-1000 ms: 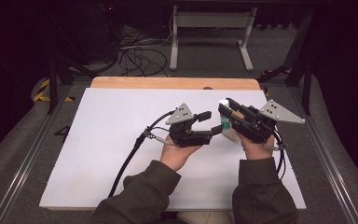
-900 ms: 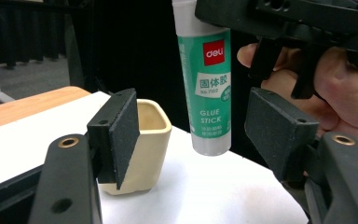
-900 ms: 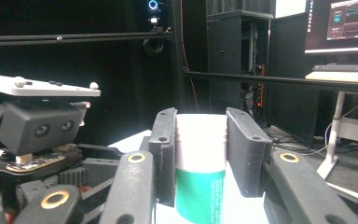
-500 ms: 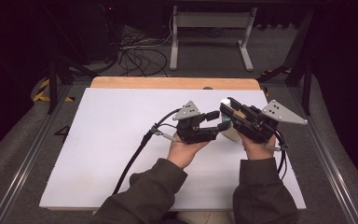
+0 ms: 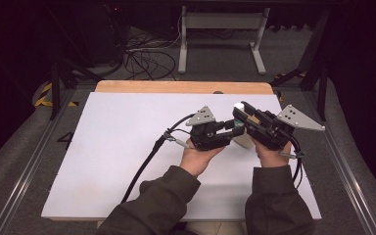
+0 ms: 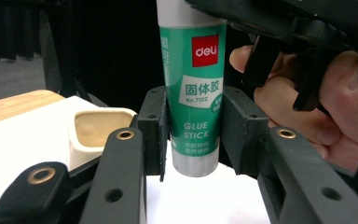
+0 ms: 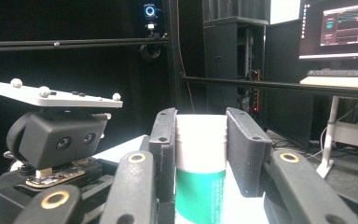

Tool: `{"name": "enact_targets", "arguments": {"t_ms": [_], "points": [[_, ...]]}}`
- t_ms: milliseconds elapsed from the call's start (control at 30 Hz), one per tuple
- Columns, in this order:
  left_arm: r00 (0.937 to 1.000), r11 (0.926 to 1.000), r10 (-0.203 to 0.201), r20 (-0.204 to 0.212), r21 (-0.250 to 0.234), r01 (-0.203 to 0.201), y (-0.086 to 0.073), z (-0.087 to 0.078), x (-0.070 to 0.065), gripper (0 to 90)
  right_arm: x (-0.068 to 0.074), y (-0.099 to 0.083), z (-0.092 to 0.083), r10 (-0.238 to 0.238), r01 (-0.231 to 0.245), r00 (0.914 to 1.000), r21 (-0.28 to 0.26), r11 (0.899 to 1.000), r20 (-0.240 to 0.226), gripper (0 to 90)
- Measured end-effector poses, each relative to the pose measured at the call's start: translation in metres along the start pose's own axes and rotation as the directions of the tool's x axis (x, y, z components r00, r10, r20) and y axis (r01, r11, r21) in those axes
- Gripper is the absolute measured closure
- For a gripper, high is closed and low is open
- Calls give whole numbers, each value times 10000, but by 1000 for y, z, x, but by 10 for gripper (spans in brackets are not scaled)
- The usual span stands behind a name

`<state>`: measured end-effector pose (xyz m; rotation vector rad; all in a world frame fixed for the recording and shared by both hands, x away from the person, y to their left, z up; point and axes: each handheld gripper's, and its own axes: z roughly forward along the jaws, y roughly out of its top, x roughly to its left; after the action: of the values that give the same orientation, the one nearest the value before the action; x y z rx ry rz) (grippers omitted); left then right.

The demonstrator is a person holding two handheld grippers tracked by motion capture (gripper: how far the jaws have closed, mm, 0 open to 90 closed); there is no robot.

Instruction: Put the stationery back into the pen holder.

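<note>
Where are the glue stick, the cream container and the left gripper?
glue stick (image 6: 194, 107), left gripper view, green label.
cream container (image 6: 98, 128), left gripper view, inner hollow.
left gripper (image 5: 227, 131), high view, between its fingertips.

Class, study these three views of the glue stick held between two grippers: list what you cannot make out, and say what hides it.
- Glue stick top: left gripper view, cut off by the upper edge and the right gripper.
- Its lower end: right gripper view, cut off by the bottom edge.
- Its label: high view, too small to read.
- Cream cup base: left gripper view, behind the left gripper, which has just been closing around the stick.

Green-and-white glue stick (image 6: 195, 93); cream cup (image 6: 93, 133); black jaws.
</note>
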<state>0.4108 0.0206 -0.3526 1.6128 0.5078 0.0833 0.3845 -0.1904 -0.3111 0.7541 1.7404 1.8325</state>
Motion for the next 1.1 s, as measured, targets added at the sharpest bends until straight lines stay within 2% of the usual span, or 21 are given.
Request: {"name": "enact_targets", "arguments": {"t_ms": [200, 400, 667, 867, 1100], "points": [[10000, 10000, 15, 57, 58, -16, 2, 2, 0, 651, -2, 1, -2, 39, -38, 10000, -76, 10000, 35, 658], [9995, 9994, 277, -133, 201, -274, 2, 5, 1, 655, -6, 0, -4, 84, -84, 10000, -5, 10000, -12, 655], [9968, 9968, 666, -432, 470, -646, 2, 12, 4, 657, -11, 0, -4, 45, -50, 9998, 295, 9996, 182, 645], [9959, 9965, 639, -637, 575, -602, 0, 14, 8, 657, -15, 0, -8, 50, -55, 9999, 306, 9995, 151, 542], [9927, 9945, 865, -844, 656, -811, 2, 18, 12, 657, -19, 3, -16, 67, -72, 9998, 251, 9997, 193, 510]]}}
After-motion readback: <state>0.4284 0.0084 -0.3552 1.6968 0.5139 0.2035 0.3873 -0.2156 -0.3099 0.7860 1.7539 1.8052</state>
